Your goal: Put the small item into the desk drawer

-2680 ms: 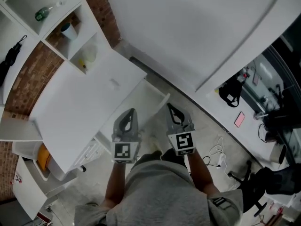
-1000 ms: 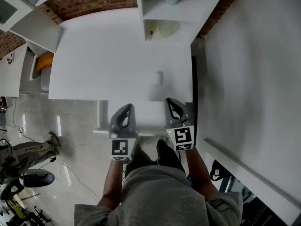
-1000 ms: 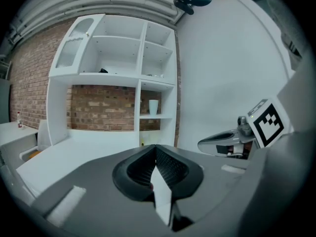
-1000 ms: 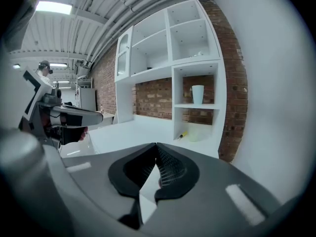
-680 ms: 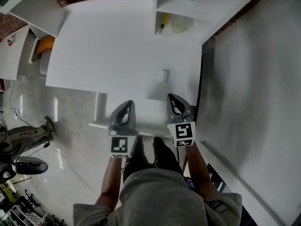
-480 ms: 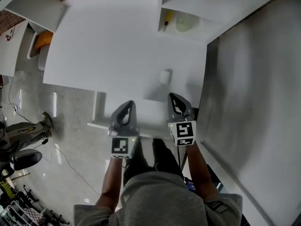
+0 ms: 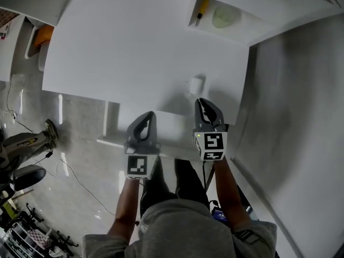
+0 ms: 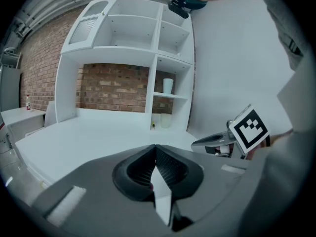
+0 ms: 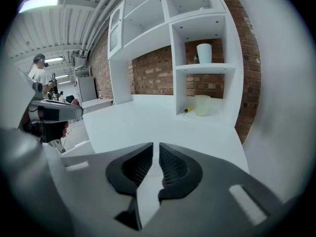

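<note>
The desk is broad and bare on its left, the open drawer below its front edge lies free from above, but the shelf unit blocks the far right corner and the wall hems the right side.

White desk, small white item near its front edge, shelf unit standing on its back right corner
</note>
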A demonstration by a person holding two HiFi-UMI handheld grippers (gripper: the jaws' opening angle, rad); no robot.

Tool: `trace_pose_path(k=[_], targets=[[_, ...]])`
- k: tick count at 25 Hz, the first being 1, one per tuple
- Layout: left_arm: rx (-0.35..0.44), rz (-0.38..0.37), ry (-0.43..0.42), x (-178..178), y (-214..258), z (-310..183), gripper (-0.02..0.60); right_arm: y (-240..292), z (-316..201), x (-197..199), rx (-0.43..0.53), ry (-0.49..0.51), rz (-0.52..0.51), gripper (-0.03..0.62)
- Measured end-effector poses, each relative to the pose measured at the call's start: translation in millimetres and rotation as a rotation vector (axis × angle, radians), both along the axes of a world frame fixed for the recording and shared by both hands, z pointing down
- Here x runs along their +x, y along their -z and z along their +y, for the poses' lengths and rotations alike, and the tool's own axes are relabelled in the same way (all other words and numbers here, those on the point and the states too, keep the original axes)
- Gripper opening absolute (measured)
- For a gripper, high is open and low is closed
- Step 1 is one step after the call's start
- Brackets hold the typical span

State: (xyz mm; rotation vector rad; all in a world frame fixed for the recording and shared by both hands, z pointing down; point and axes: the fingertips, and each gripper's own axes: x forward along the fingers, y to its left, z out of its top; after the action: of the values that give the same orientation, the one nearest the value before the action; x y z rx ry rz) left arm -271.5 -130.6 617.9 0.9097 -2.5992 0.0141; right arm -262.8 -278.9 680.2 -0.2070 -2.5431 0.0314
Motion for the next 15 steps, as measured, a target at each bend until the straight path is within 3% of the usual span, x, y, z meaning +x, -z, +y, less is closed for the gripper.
trace_pose_path(k=[2, 8, 15], targets=[[-0.006, 0.010, -0.004, -0.3, -6.5, 1.7, 0.012, -10.6, 0.4, -6.0, -0.013, -0.015, 0.025, 0.110], [-0.013, 0.038, -0.005, -0.7, -22.4, 10.3, 0.012, -43.3, 1.3, -20.7, -0.038, -0.064, 0.112, 0.259], [-0.021, 0.053, 0.000, -1.5, -33.8, 17.6, 0.012, -67.0, 0.3, -30.6, -0.024, -0.089, 0.170, 0.278]])
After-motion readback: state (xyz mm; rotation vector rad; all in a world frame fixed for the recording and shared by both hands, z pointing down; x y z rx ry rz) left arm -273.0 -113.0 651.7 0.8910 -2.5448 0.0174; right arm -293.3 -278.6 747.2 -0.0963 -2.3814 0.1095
